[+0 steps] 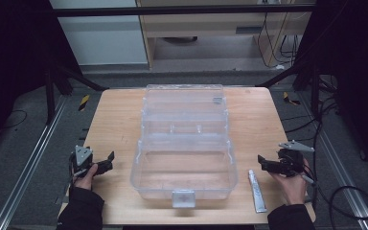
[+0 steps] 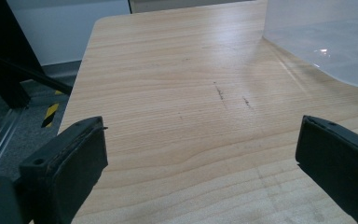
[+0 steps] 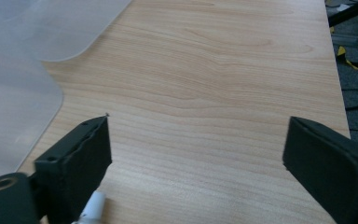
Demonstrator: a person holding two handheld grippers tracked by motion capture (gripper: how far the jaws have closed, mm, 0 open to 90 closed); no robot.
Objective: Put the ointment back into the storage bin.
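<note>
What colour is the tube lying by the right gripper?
The tube is silvery grey with a white cap, best seen in the high view.

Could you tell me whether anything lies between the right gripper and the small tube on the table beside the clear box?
Nothing visible does. The tube lies on bare wood just right of the clear box, and the right gripper, jaws apart, sits close beside the tube's cap end with only open table between them.

Tube [image 3: 92,208] cut off by frame edge; label unreadable.
</note>
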